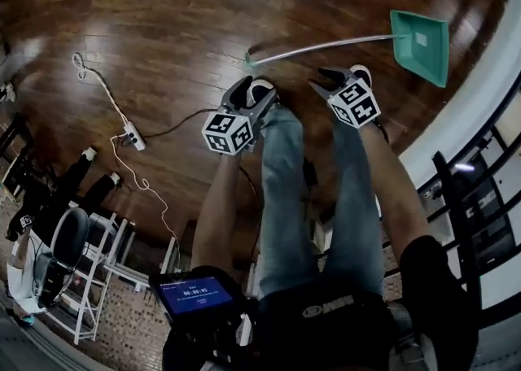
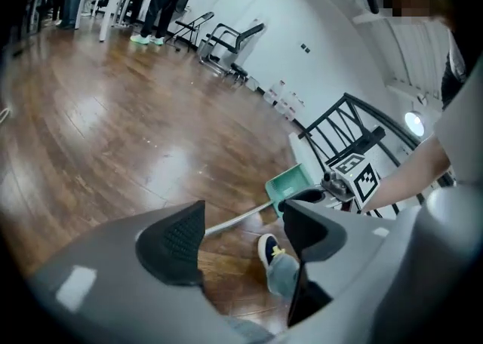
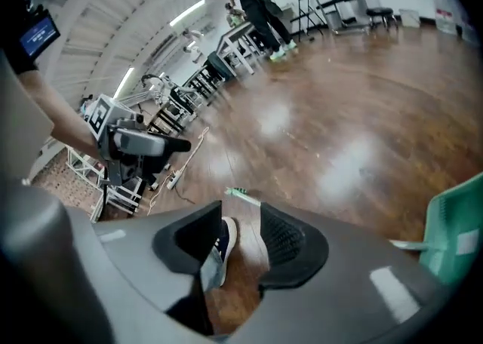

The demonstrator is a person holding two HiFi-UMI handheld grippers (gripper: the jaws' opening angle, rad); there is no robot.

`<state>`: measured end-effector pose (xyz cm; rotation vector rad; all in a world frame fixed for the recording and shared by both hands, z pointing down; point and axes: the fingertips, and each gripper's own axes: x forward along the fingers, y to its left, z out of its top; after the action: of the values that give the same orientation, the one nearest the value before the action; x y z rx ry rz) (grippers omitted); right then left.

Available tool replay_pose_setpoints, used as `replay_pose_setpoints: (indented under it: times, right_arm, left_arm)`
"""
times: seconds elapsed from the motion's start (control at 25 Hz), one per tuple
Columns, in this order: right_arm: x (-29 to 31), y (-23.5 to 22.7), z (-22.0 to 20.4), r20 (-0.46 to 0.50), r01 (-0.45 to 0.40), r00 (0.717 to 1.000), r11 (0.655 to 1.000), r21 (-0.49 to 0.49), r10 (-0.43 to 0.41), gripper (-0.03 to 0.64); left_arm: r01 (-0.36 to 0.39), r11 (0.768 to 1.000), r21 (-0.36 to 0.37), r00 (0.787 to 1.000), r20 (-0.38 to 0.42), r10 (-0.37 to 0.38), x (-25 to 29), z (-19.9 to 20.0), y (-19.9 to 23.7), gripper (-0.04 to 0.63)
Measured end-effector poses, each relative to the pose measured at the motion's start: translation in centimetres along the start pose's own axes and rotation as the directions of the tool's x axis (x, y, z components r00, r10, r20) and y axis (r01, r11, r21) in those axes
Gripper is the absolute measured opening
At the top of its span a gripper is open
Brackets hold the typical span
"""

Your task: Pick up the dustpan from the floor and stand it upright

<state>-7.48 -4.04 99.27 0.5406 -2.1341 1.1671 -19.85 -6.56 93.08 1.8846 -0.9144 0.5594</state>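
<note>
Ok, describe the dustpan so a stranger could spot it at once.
Start on the dark wooden floor, beside the white curved edge. The dustpan lies there, just ahead of the person's shoes. It alone is teal, with a long silver handle.

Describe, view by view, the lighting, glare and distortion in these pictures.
Head view: dim, dark corners and a bowed wooden floor. Left gripper view: fisheye rim, pale floor glare, a mosaic patch top right. Right gripper view: curved walls, two glare patches, the dustpan cut by the edge.
</note>
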Motion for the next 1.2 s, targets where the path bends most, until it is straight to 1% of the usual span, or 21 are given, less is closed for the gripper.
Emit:
replay_pose_setpoints:
  times: [0.04,0.08,0.16,0.24,0.28,0.32,0.4,0.44,0.6,0.72,0.8,0.92,1.0,1.08,1.12,1.16,1.2]
  right_arm:
    - [2.3,-0.6,-1.6,-0.006,-0.001,1.000,0.999,0.038,0.001,0.175]
    - [4.1,-1.3,-3.0,-0.002,0.003,1.000,0.997,0.078,-0.003,0.175]
    - [7.0,-2.7,-5.1,0.013,0.012,1.000,0.989,0.149,-0.014,0.184]
    - [9.3,-3.6,-5.8,0.017,0.017,1.000,0.984,0.178,-0.020,0.196]
    - [10.2,-3.9,-5.5,0.030,0.010,0.999,0.978,0.210,-0.017,0.203]
    - [10.9,-4.2,-5.0,0.060,-0.002,0.998,0.962,0.272,-0.015,0.207]
    - [11.6,-4.9,-4.5,0.138,-0.027,0.990,0.908,0.418,-0.033,0.224]
    - [11.9,-5.2,-4.6,0.163,-0.034,0.985,0.882,0.469,-0.049,0.224]
    - [13.3,-6.9,-6.1,0.190,-0.034,0.977,0.819,0.573,-0.093,0.229]
    - [14.2,-8.3,-6.8,0.236,-0.074,0.965,0.743,0.665,-0.115,0.267]
    - [14.5,-9.0,-6.8,0.272,-0.102,0.953,0.705,0.702,-0.133,0.267]
    - [14.8,-10.0,-6.9,0.321,-0.134,0.934,0.675,0.725,-0.159,0.267]
    - [15.2,-10.8,-6.9,0.354,-0.163,0.919,0.654,0.739,-0.171,0.267]
    - [16.1,-11.7,-6.8,0.390,-0.197,0.901,0.622,0.758,-0.190,0.265]
    - [16.7,-12.1,-6.7,0.409,-0.215,0.889,0.603,0.768,-0.204,0.245]
    - [17.2,-12.4,-6.5,0.429,-0.236,0.876,0.581,0.779,-0.219,0.207]
    - [17.6,-12.5,-6.1,0.450,-0.261,0.862,0.557,0.788,-0.232,0.189]
  left_arm:
    - [-0.016,1.000,0.011,1.000,0.000,0.016,0.9,-1.3,1.2,0.353]
    - [-0.026,1.000,0.015,1.000,0.008,0.026,1.8,-2.4,2.2,0.353]
    - [-0.043,0.999,-0.002,0.999,0.025,0.043,3.3,-4.5,3.4,0.353]
    - [-0.055,0.998,-0.024,0.998,0.039,0.055,4.0,-5.8,4.5,0.353]
    - [-0.057,0.998,-0.032,0.997,0.048,0.059,4.2,-6.0,5.0,0.353]
    - [-0.059,0.997,-0.039,0.996,0.060,0.062,4.1,-6.1,5.5,0.351]
    - [-0.066,0.996,-0.059,0.994,0.088,0.071,4.0,-6.2,6.3,0.353]
    - [-0.070,0.995,-0.071,0.992,0.102,0.077,4.0,-6.3,6.7,0.353]
    - [-0.070,0.993,-0.096,0.988,0.134,0.083,4.6,-6.3,8.1,0.353]
    - [-0.068,0.994,-0.090,0.987,0.141,0.080,5.5,-6.8,8.5,0.353]
    - [-0.097,0.989,-0.110,0.983,0.143,0.112,5.9,-7.5,9.6,0.357]
    - [-0.192,0.971,-0.143,0.965,0.153,0.213,5.7,-8.9,12.2,0.368]
    - [-0.243,0.957,-0.156,0.953,0.144,0.265,5.6,-10.1,13.9,0.371]
    - [-0.260,0.952,-0.161,0.951,0.131,0.281,5.8,-11.3,15.0,0.371]
    - [-0.260,0.953,-0.154,0.952,0.126,0.280,5.8,-11.7,15.4,0.371]
    - [-0.259,0.955,-0.142,0.953,0.125,0.277,5.8,-12.0,15.8,0.371]
    - [-0.258,0.957,-0.129,0.954,0.126,0.274,5.6,-12.0,16.1,0.370]
